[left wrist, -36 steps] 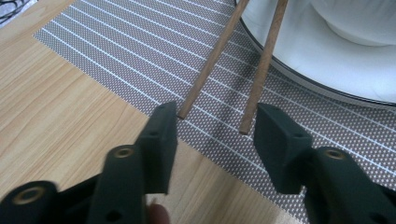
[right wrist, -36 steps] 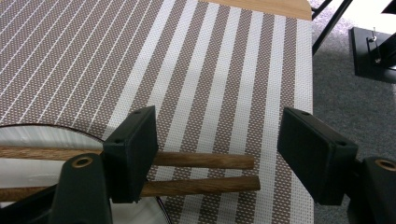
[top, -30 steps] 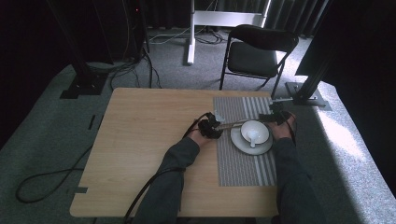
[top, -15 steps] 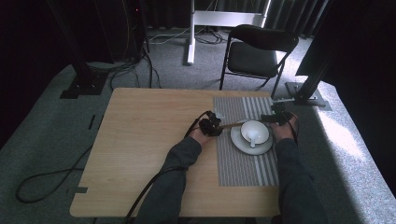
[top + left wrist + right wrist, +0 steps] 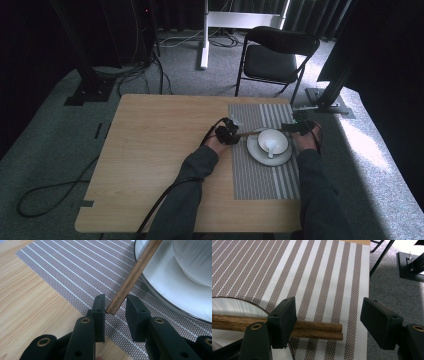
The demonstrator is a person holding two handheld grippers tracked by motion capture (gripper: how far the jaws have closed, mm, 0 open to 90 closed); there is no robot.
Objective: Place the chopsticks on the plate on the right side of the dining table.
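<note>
High view: grey carpet surrounds a wooden table (image 5: 160, 150), with a black chair (image 5: 277, 52) beyond its far edge and cables on the floor to the left. A striped mat (image 5: 260, 180) covers the table's right part. On the mat sits a plate (image 5: 255, 152) carrying a bowl (image 5: 272, 140). Chopsticks (image 5: 250, 132) lie across the plate's far rim. Both forearms reach in from below, one either side of the plate. The left claw (image 5: 115, 311) is released, jaws flanking the chopsticks' tip without touching. The right claw (image 5: 329, 320) is spread wide, released, around their thick ends (image 5: 319, 330).
</note>
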